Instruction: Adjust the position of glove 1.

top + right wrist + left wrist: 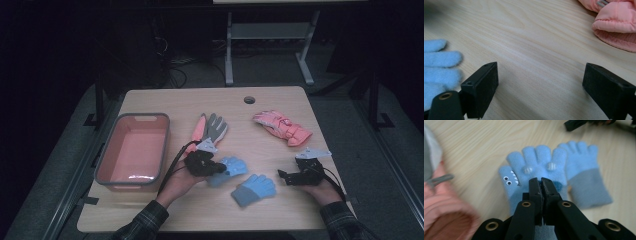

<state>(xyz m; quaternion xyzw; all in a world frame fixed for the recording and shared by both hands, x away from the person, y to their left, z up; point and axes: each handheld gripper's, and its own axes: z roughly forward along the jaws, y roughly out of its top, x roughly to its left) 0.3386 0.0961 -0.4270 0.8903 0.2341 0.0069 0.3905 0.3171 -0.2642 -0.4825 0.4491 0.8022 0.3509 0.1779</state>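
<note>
At about nine o'clock on the table point(280, 95) sits the pink bin point(132, 150), open and near. The left gripper point(215, 167) has its jaws pinched together on the blue monster glove point(534, 170) (fingers pointing away, toward twelve). Its twin, the plain blue glove point(254, 189), lies just beside, at three o'clock. The right gripper point(286, 176) rests wide open, holding nothing.
</note>
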